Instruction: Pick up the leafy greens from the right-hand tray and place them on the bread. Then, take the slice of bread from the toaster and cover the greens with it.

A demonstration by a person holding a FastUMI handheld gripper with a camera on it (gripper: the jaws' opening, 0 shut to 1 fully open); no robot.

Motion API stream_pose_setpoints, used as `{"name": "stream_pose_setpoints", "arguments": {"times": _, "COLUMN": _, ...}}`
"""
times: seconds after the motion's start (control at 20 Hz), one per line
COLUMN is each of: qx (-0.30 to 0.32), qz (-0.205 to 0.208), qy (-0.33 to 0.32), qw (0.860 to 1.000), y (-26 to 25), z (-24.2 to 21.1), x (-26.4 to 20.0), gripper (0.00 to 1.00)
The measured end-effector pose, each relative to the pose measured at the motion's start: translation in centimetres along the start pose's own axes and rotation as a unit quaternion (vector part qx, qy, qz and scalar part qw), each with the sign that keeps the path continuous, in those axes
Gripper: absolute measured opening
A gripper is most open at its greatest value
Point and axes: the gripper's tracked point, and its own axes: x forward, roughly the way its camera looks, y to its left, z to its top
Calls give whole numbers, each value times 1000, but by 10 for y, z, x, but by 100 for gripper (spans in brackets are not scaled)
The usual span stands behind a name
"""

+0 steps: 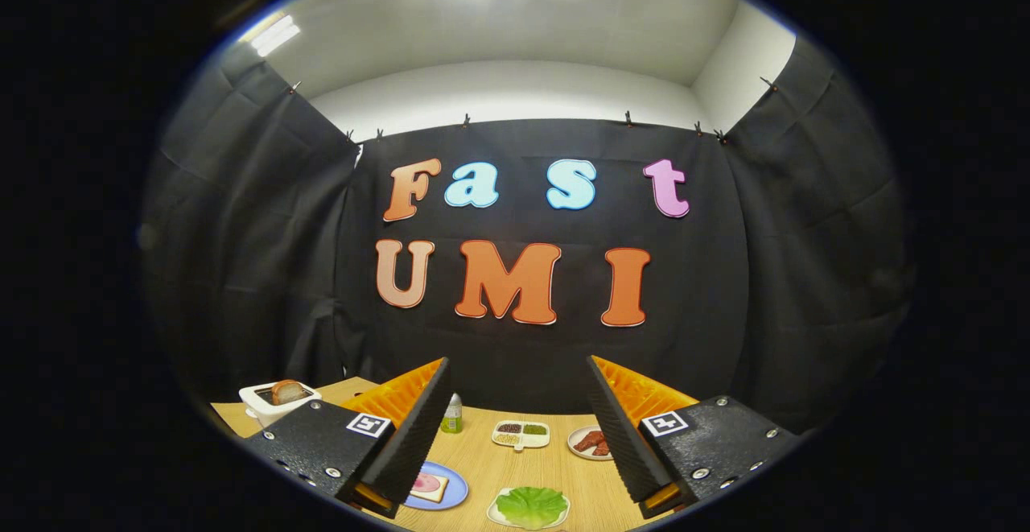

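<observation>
while your jaws stand spread and empty, the ruffled leafy greens (531,505) lie between them on a pale tray (500,518), wood-grain bench (515,468) beneath.

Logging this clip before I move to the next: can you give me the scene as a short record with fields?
setting: wooden table in a booth
gripper: jaws wide open, holding nothing, above the table
leafy greens: on a white tray, between the fingers, nearest
bread on blue plate: topped with something pink, beside the greens, by the left finger
toaster: white, far left, one slice standing in it
other items: divided dish, plate of reddish food, small bottle
task state: greens not yet picked up
</observation>
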Motion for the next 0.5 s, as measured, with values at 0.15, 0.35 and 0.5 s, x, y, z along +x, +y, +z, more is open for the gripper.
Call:
{"name": "stream_pose_setpoints", "arguments": {"times": 0.15, "qx": 2, "qz": 8, "qy": -2, "qw": 1000, "y": 2, "z": -4, "x": 3, "gripper": 97}}
{"name": "stream_pose_setpoints", "arguments": {"times": 0.35, "qx": -7, "qz": 17, "qy": 13, "qw": 1000, "y": -2, "z": -23, "x": 8, "gripper": 97}}
{"name": "stream_pose_setpoints", "arguments": {"times": 0.5, "qx": -1, "qz": 28, "qy": 24, "qw": 999, "y": 0, "z": -30, "x": 12, "gripper": 97}}
